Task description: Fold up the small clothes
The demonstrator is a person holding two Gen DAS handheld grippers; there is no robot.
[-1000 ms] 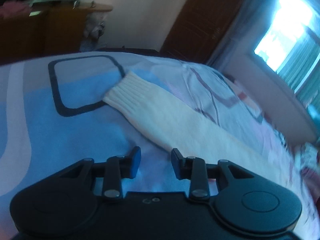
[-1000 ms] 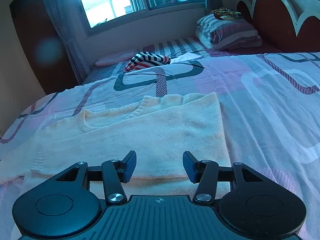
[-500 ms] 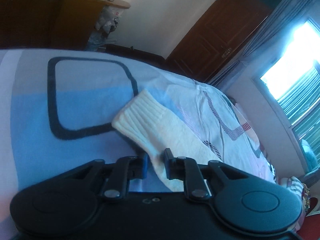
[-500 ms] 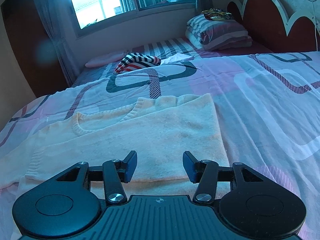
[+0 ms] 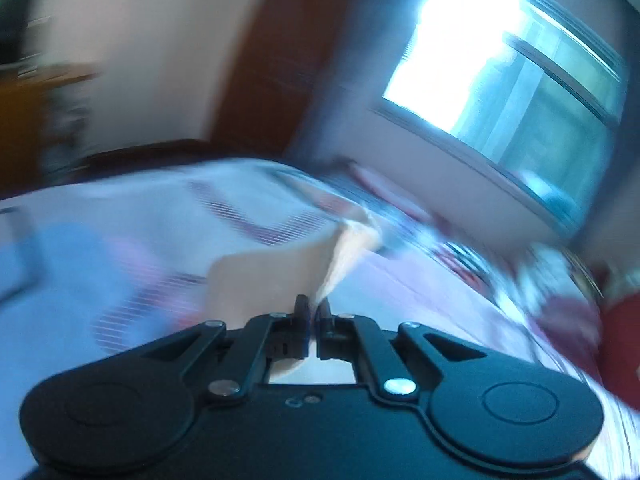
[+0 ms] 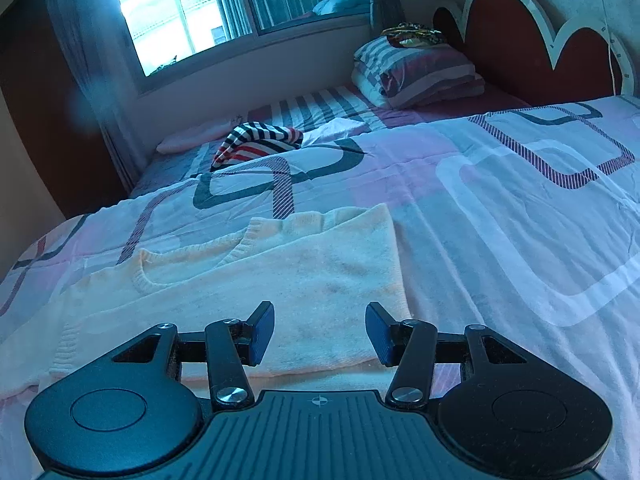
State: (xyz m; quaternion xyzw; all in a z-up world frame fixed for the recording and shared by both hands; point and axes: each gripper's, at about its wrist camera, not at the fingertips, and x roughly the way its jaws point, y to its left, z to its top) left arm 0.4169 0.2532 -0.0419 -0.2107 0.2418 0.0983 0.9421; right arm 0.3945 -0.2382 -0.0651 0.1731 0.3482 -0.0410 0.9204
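Left claw (image 5: 313, 307): jaws have just been closing and now sit clamped together on the cream sleeve (image 5: 264, 284) — fabric pinched between the pads, with a bit of it showing below through the gap in the claw body. Sleeve rises off the bed from the pinch, a flap hanging to the left and a strip running away up and right toward the rest of the garment. Claw points slightly down over the bedspread (image 5: 120, 240); left view is heavily motion-blurred and tilted, so detail past the sleeve is poor. A window (image 5: 520, 80) shows upper right, a dark wooden door (image 5: 272, 60) behind centre.

Right claw (image 6: 320, 330): jaws apart, nothing between the blue pads (image 6: 262, 332). It points down at a moderate angle, held low over the near edge of the sweater (image 6: 260, 280) — pads not touching the fabric as far as I can tell.

Sweater lies flat on the bed, neckline to the left of centre, its right side folded in to a straight vertical edge. Around it, the patterned bedspread (image 6: 500, 220). Farther back: a striped garment (image 6: 256, 142) bunched near the window (image 6: 180, 12), a stack of pillows (image 6: 416, 72) against the red scalloped headboard (image 6: 520, 32).
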